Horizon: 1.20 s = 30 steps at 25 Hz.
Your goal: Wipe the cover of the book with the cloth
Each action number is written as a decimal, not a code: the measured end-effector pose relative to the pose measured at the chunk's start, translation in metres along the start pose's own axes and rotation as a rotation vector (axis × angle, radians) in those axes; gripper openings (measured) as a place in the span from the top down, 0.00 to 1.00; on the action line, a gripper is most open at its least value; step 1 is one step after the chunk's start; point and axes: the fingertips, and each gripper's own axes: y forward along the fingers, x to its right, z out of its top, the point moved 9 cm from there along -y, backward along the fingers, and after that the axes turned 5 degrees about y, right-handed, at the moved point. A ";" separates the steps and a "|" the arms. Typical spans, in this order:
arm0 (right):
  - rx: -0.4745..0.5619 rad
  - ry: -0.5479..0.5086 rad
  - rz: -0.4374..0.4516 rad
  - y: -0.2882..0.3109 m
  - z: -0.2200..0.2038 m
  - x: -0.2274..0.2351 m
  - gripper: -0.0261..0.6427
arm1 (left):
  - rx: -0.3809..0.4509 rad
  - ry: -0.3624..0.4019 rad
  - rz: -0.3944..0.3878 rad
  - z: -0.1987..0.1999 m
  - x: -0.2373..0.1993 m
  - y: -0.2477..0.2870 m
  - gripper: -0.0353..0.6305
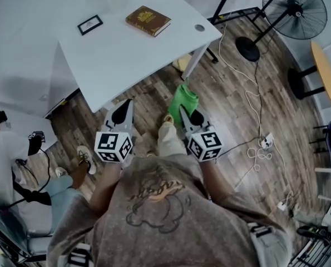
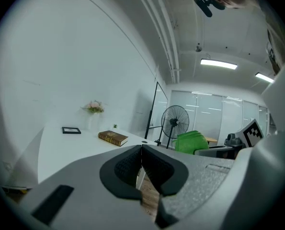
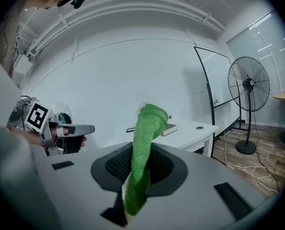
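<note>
Wearer's shirt [image 1: 159, 204] fills the foreground of the head view, with both grippers held out in front of it over the wooden floor [image 1: 226, 93]. Left gripper [image 2: 141, 150]: jaws pressed together, nothing between them. Right gripper [image 3: 135, 152]: jaws clenched on the green cloth [image 3: 149, 123], which stands up from between them and folds over beyond the tips. The book [image 1: 148, 20] lies closed and flat on the white surface [image 1: 126, 54], ahead of both pairs of jaws and well apart from them. It sits towards the surface's far right corner, near a round grommet [image 1: 199, 28]. A small picture frame [image 1: 90, 24] lies ahead-left of the left jaws. Bare surface runs from its near edge up to the book. A standing fan [image 1: 295, 10] and loose cables [image 1: 254, 143] lie ahead-right of the right jaws.
</note>
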 end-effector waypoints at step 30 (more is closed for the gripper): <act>-0.088 -0.004 0.163 0.233 0.125 0.191 0.86 | 0.006 0.007 0.147 0.094 -0.073 0.263 0.94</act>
